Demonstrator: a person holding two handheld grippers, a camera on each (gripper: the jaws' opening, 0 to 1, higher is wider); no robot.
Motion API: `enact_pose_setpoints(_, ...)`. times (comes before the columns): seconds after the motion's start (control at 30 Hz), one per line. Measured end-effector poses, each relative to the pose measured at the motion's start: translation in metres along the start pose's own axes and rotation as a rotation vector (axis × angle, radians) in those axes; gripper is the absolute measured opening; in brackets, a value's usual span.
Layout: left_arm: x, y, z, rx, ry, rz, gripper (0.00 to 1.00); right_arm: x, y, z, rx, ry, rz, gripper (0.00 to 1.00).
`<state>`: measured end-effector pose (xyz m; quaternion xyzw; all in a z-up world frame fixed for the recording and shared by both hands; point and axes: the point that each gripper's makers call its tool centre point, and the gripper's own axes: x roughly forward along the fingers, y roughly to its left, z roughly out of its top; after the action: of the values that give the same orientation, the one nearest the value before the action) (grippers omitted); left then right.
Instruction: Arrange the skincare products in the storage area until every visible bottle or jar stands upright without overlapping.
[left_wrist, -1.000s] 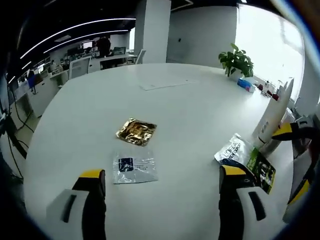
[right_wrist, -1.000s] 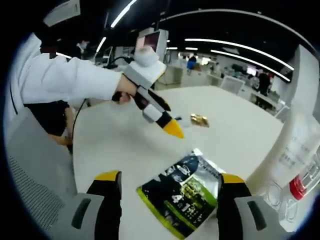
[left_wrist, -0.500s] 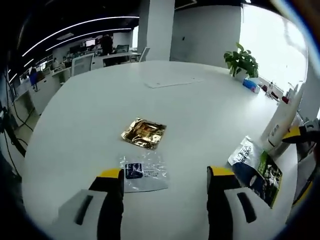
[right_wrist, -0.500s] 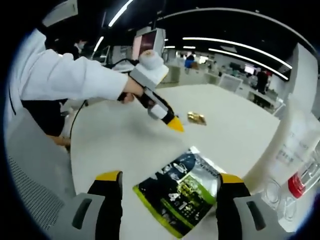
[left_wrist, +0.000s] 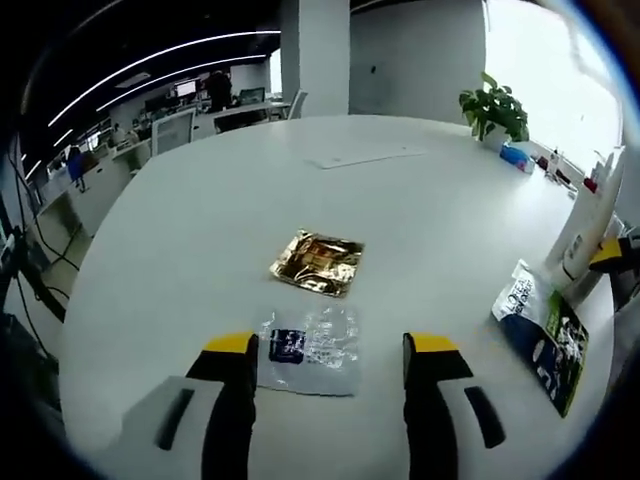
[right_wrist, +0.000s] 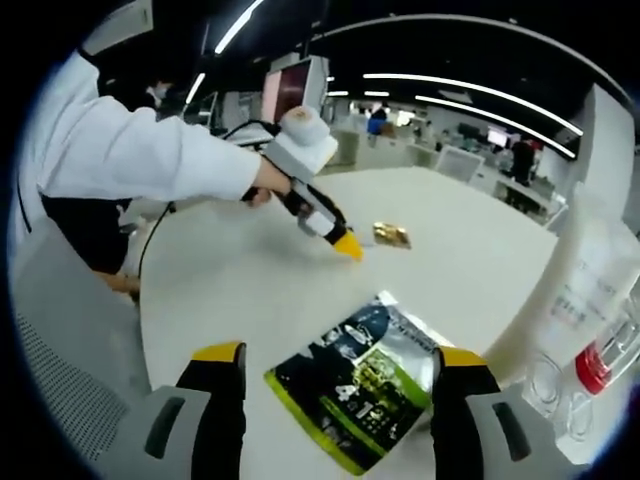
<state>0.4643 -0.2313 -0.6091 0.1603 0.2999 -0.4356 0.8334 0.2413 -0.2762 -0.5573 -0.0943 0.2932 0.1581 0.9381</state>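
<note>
In the left gripper view a clear sachet with a dark label lies flat on the white table, right between my left gripper's open yellow-tipped jaws. A gold foil sachet lies just beyond it. At the right, a dark green-edged pouch lies flat beside a tall white tube that stands upright. In the right gripper view the same pouch lies between my right gripper's open jaws, the white tube stands at the right, and the left gripper reaches in from the left near the gold sachet.
The round white table carries a sheet of paper at the far side and a potted plant near the window. Small bottles with a red cap stand by the tube. A person's white sleeve holds the left gripper.
The left gripper has moved forward over the clear sachet, which now lies between its jaws, and those jaws stand closer together than a second ago. The right gripper has hardly moved.
</note>
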Motion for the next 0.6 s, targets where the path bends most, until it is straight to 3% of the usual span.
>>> enact_pose_setpoints(0.4, 0.005, 0.014, -0.002, 0.023, 0.009, 0.006, 0.60, 0.000, 0.000, -0.002, 0.005, 0.007, 0.003, 0.78)
enact_pose_setpoints(0.6, 0.006, 0.016, -0.002, 0.017, 0.024, -0.018, 0.53, 0.002, 0.001, -0.004, 0.006, 0.012, 0.007, 0.78)
